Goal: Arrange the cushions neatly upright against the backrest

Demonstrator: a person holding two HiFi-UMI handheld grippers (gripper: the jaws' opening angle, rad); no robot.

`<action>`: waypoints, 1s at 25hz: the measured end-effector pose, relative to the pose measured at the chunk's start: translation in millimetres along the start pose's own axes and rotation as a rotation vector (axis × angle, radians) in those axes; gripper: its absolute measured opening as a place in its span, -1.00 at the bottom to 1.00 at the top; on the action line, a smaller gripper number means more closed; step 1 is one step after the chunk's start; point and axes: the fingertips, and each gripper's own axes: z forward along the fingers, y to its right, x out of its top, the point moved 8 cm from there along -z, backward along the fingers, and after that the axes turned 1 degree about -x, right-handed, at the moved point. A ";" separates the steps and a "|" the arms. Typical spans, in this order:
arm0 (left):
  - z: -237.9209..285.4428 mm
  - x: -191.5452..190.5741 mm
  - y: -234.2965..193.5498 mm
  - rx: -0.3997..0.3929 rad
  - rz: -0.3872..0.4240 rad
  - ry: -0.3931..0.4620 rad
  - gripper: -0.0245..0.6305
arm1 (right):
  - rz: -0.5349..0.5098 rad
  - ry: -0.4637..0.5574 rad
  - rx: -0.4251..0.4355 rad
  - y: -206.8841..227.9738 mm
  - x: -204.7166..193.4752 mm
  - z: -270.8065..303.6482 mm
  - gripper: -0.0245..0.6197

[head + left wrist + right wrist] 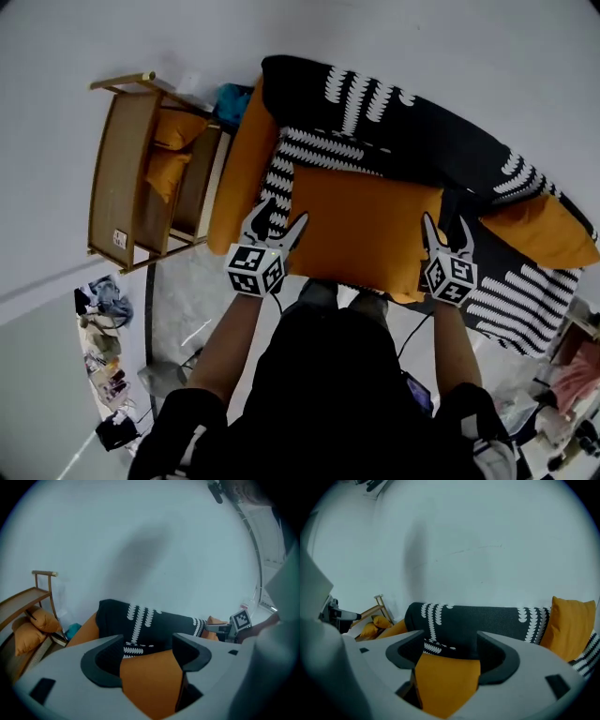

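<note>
Both grippers are holding the big orange cushion [361, 225] over the black patterned sofa [422, 131] seat. The left gripper [279, 212] and right gripper [446, 221] are clamping its near corners (a second orange cushion [539, 230] is standing upright at the right end).

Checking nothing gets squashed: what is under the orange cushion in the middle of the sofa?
The black-and-white sofa cover shows around the orange cushion. The part directly beneath the cushion is covered, so anything lying there cannot be seen.
</note>
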 end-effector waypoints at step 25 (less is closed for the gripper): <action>136.7 -191.1 -99.5 -0.005 -0.191 -0.366 0.28 | 0.055 -0.419 -0.099 67.8 -161.8 95.8 0.34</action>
